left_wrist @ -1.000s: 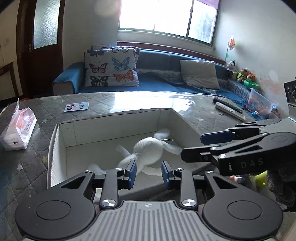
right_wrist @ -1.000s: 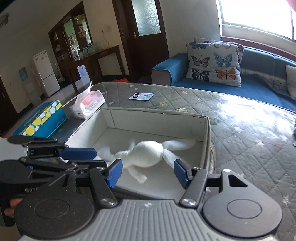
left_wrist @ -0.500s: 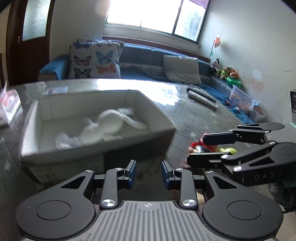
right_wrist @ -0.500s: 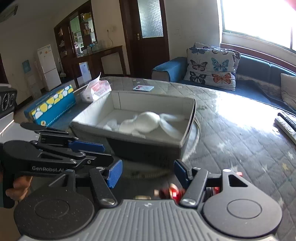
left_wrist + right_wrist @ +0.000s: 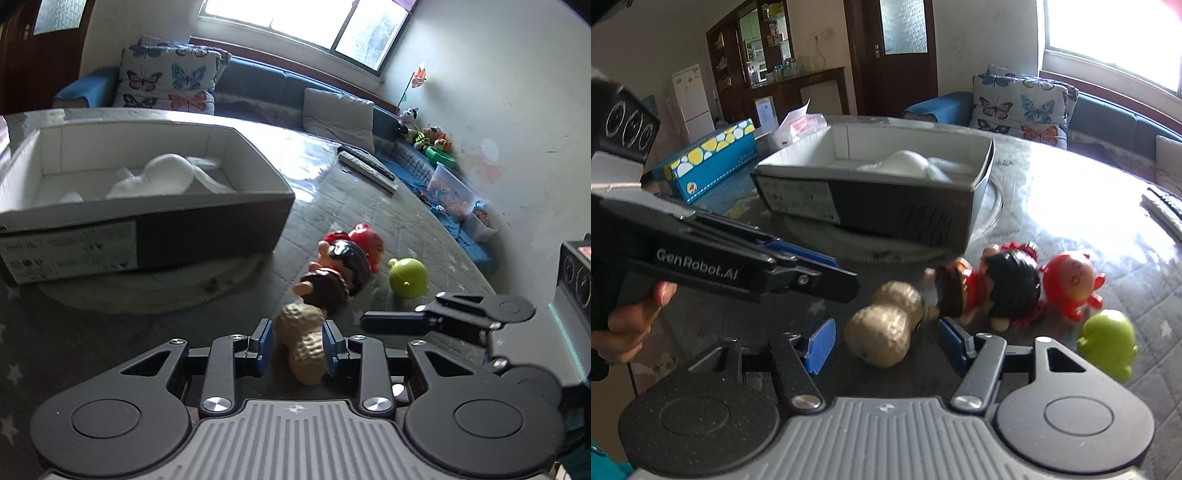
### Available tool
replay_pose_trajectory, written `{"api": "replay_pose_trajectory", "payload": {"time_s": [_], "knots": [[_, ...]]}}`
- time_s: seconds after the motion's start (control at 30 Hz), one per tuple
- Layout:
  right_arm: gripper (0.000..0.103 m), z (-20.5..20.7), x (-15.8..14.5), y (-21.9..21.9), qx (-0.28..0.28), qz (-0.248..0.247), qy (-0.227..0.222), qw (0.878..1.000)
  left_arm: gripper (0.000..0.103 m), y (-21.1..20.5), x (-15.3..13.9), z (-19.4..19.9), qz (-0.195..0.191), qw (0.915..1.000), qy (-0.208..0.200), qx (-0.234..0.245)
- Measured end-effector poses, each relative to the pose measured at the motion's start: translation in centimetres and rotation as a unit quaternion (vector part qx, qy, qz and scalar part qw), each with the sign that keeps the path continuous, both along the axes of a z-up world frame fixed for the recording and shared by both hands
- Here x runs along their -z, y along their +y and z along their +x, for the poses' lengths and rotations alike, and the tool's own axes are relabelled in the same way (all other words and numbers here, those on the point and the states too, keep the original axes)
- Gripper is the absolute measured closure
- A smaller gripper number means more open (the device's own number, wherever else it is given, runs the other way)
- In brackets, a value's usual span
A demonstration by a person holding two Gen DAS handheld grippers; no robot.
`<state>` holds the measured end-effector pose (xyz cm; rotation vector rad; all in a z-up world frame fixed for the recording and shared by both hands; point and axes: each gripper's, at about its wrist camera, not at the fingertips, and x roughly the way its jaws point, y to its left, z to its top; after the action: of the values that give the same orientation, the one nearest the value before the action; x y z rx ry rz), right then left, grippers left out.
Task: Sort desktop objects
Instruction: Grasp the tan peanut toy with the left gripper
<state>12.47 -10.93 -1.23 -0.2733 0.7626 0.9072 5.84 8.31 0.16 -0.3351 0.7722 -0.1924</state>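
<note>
Left gripper (image 5: 297, 345) body reads "GenRobot.AI"; print on the box (image 5: 871, 199) label too blurred to read. Peanut toy (image 5: 304, 343) lies on bench (image 5: 369, 206) between left jaws, spread, pads close either side; contact unclear. Right gripper (image 5: 886, 341) jaws spread wider around the same peanut, not touching. White plush (image 5: 162, 177) in box, partly hidden by wall.

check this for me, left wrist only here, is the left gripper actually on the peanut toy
Observer: No. In the right wrist view the left gripper ends short of the peanut toy, to its left, without contact.
Operator: and the right one
Observer: The right gripper is open, its fingers on either side of the peanut with gaps.
Operator: anything past the box
Observer: A blue spotted carton sits left of the box.
</note>
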Motion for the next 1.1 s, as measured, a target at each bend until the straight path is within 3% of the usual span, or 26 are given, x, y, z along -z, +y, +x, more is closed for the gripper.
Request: {"api": "replay_pose_trajectory", "payload": {"time_s": [0.6, 0.83, 1.1], "knots": [[0.041, 0.6, 2.1, 0.9, -0.001, 0.004, 0.022, 1.000, 0.071, -0.5, 1.3, 1.8, -0.041, 0.9983, 0.040, 0.000], [0.052, 0.4, 2.2, 1.1, -0.002, 0.004, 0.016, 1.000, 0.070, -0.6, 1.5, 2.0, -0.052, 0.9975, 0.048, 0.003], [0.055, 0.3, 2.2, 1.0, 0.004, 0.006, 0.014, 1.000, 0.067, -0.3, 1.9, 2.2, -0.074, 0.9956, 0.057, -0.006]]}}
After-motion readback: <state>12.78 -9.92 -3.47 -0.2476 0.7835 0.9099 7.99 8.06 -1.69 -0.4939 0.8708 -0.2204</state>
